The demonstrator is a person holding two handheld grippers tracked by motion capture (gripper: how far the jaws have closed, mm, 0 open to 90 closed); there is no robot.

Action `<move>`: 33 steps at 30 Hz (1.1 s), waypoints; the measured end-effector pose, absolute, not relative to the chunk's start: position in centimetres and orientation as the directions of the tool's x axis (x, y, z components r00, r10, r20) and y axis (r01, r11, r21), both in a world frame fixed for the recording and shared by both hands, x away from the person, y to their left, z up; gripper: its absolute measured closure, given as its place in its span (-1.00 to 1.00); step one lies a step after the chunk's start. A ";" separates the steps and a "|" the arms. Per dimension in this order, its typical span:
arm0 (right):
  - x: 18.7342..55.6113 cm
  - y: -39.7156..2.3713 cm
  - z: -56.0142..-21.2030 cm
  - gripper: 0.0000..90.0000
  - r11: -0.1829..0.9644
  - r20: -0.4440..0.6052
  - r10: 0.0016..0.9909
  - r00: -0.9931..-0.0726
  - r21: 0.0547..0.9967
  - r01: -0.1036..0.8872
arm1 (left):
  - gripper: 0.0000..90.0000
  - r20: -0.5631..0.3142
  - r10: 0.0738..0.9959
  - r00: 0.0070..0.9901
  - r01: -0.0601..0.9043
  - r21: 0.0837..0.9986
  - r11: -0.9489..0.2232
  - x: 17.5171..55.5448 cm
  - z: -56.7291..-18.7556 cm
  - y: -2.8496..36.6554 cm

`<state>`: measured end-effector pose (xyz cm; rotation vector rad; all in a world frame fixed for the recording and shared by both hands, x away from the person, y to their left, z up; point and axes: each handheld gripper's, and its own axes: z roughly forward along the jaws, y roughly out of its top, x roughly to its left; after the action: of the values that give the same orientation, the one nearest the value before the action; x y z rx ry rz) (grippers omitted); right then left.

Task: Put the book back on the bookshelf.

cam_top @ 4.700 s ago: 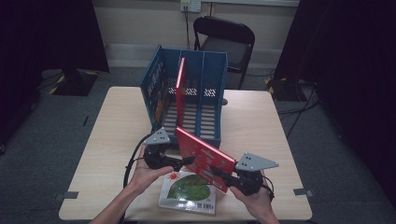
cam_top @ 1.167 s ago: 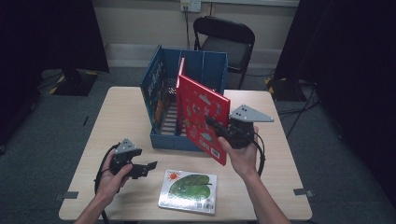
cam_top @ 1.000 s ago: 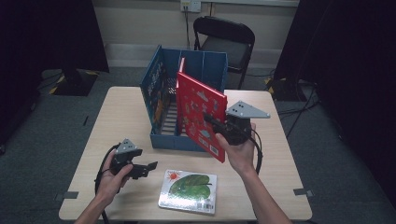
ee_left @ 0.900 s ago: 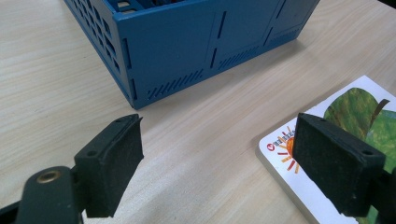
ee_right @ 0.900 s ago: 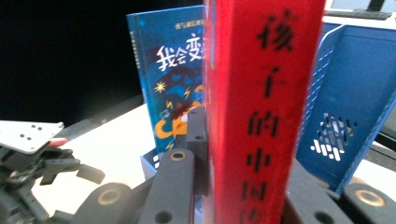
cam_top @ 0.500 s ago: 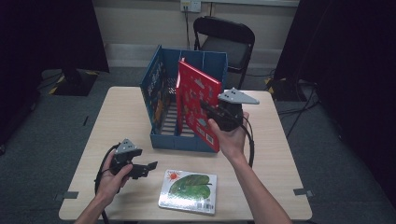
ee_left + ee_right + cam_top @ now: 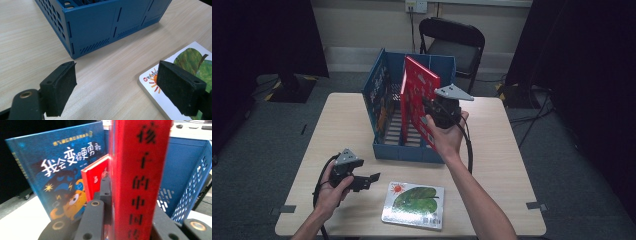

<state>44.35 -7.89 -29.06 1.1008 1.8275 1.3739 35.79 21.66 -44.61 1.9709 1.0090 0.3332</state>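
Observation:
My right gripper (image 7: pixel 432 111) is shut on a large red book (image 7: pixel 418 95), held upright over the open top of the blue slatted crate (image 7: pixel 384 145). In the right gripper view the red book's spine (image 7: pixel 140 177) with black characters fills the middle, clamped between the jaws. Inside the crate a dark blue picture book (image 7: pixel 65 172) leans against the left wall, with a smaller red book (image 7: pixel 96 177) beside it. My left gripper (image 7: pixel 371 180) rests open near the table's front left, jaws wide apart over bare wood (image 7: pixel 110 75). A white book with a green leaf cover (image 7: pixel 414 204) lies flat to its right.
The wooden table (image 7: pixel 512 150) has free room right of the crate and at the far left. A black folding chair (image 7: pixel 452 42) stands behind the table. Tape marks (image 7: pixel 534 205) sit near the front corners.
My right gripper has carried the red book away from me and leftward, from beside the crate's right front to above its interior. The left gripper and the leaf book have stayed put.

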 end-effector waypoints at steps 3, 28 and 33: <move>44.9 -7.3 -29.2 0.79 0.131 0.004 0.890 -0.456 0.956 0.264 | -0.64 -0.142 0.757 0.637 0.526 0.798 -0.294 35.8 -44.6 21.6; 48.3 -3.9 -31.2 0.79 0.083 0.016 0.952 -0.305 0.947 0.309 | -0.64 -0.121 0.746 0.654 0.513 0.797 -0.320 35.7 -44.7 21.3; 49.1 -3.2 -31.4 0.79 0.083 0.010 0.961 -0.277 0.943 0.321 | -0.64 -0.121 0.742 0.659 0.507 0.800 -0.320 35.8 -44.7 21.4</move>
<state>49.07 -3.20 -31.44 1.2802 1.6886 1.2061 35.80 21.36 -44.73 1.9952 0.9716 0.3375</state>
